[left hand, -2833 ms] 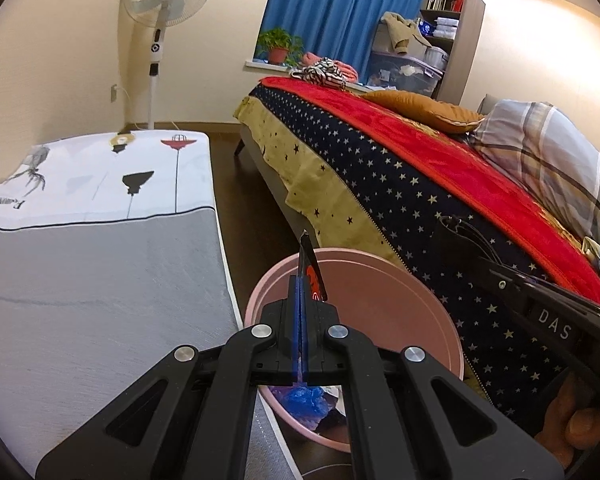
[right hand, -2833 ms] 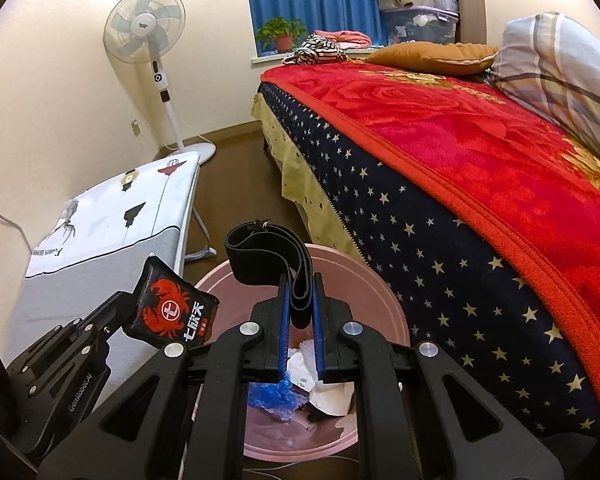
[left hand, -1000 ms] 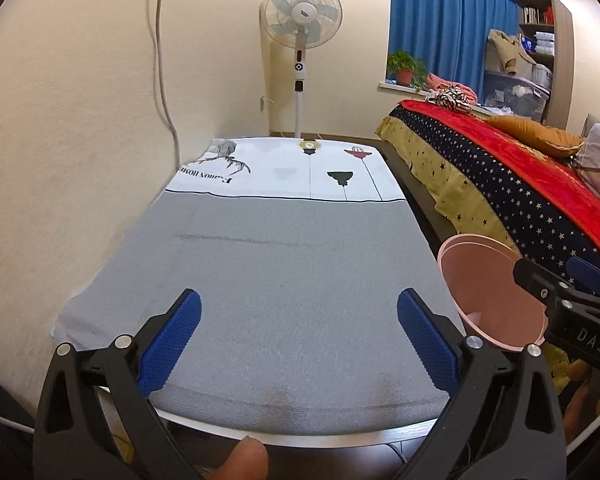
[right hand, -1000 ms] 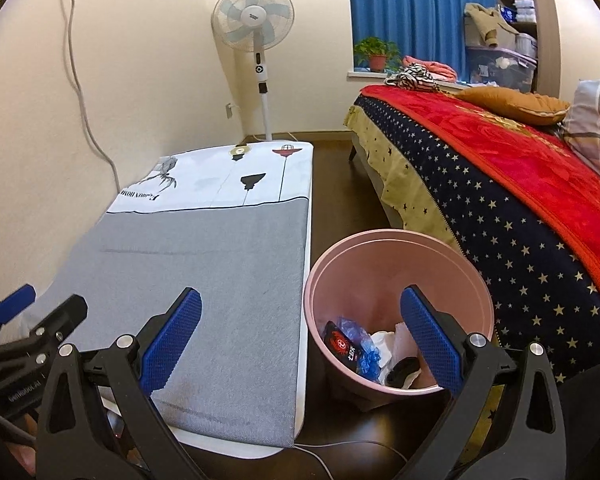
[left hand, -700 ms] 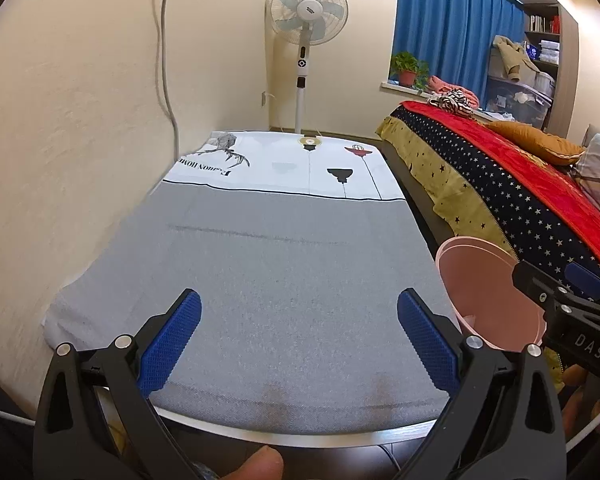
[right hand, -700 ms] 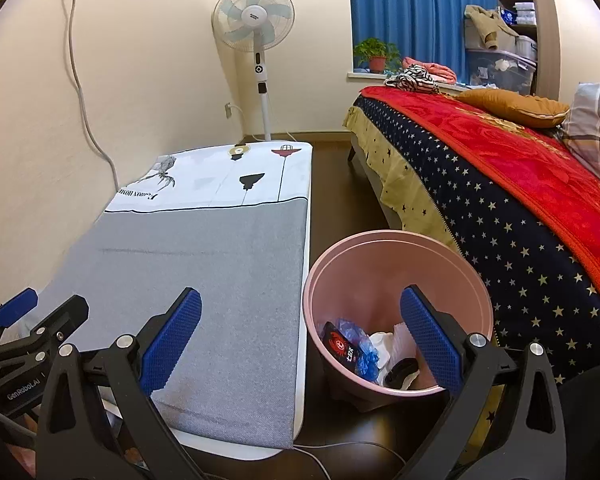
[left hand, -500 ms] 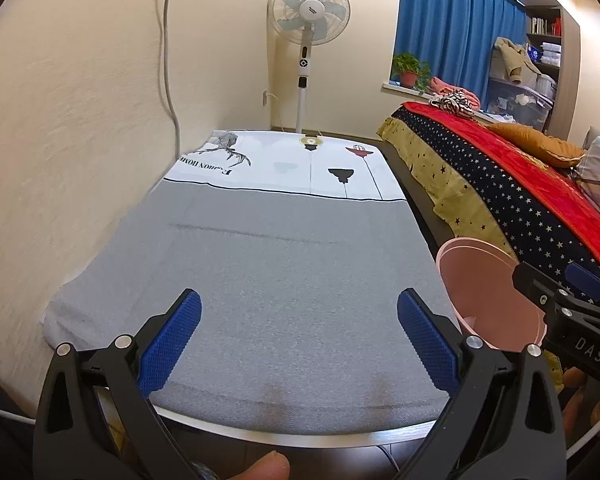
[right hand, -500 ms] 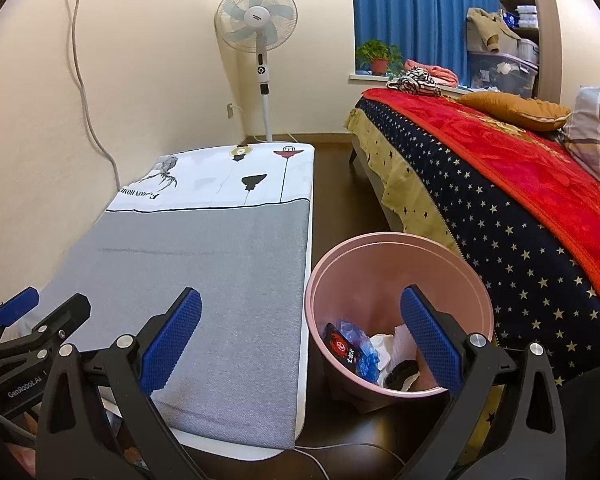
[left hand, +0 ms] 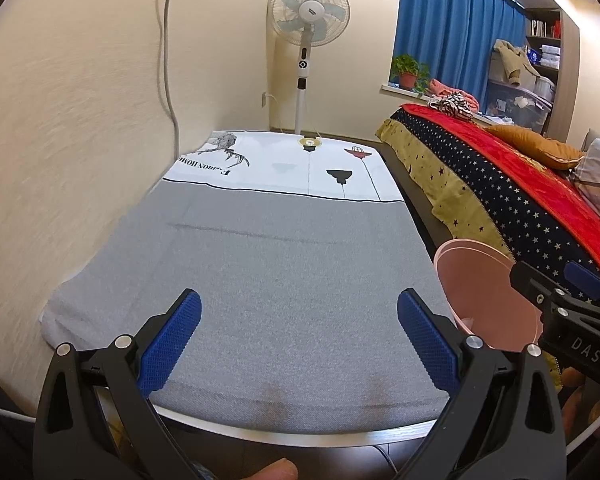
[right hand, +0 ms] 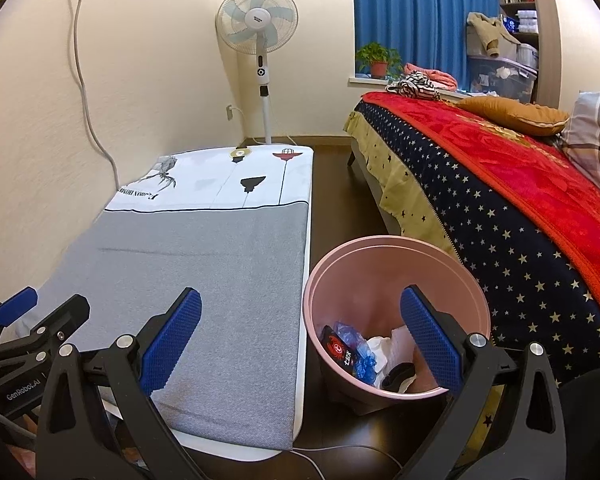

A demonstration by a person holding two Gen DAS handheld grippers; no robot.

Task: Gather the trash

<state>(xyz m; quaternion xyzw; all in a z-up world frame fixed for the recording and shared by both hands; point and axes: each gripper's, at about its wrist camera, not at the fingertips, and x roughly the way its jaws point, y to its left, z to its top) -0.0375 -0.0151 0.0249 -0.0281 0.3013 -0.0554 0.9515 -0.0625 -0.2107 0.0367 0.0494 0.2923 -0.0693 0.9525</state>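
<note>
A pink trash bin [right hand: 396,248] stands on the dark floor between the low table and the bed. Inside it lie a black and red packet [right hand: 340,349], blue crumpled plastic [right hand: 360,354], white paper [right hand: 384,350] and a black band [right hand: 396,372]. The bin's rim also shows in the left wrist view [left hand: 472,256]. My right gripper [right hand: 300,340] is open and empty, held back from the bin. My left gripper [left hand: 298,340] is open and empty over the near end of the table's grey cloth [left hand: 284,280].
The low table [right hand: 220,256] has a grey and white printed cover. A standing fan [right hand: 260,40] is at the far wall. A bed [right hand: 520,184] with a red and starred blanket fills the right. A white cable [right hand: 340,450] lies on the floor.
Both grippers held trash over the bin 2.8 s ago, the left a red packet and the right a black band. Both are now open, pulled back, and those items lie in the bin.
</note>
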